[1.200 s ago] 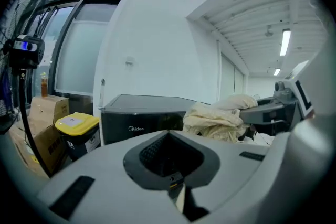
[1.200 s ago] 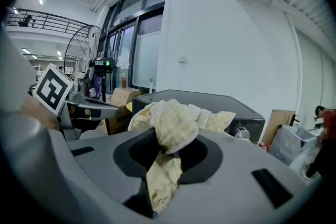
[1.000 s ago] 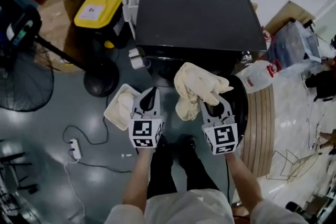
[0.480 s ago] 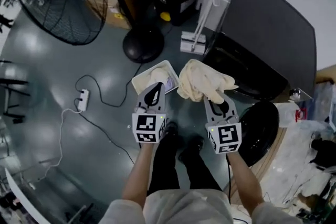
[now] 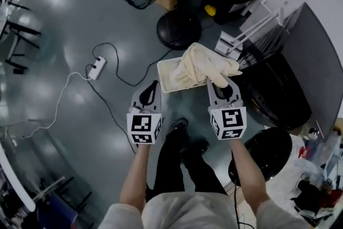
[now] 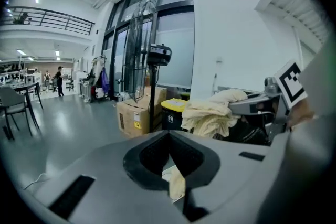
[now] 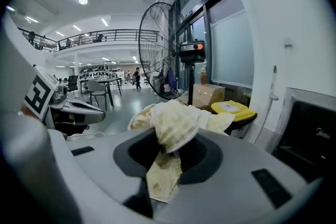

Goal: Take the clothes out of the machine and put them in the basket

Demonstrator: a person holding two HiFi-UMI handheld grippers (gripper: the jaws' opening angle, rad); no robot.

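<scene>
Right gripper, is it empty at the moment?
No, the right gripper is clamped on a cream cloth that bunches up between its jaws and hangs below them.

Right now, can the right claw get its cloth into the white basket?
Probably yes. The right claw grips the cream cloth, which appears to hang over the open white basket on the floor. Nothing shows between them, so lowering and releasing should work.

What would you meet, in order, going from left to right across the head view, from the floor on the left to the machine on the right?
From the left: power strip → left gripper → right gripper, holding a cloth → washing machine.
</scene>
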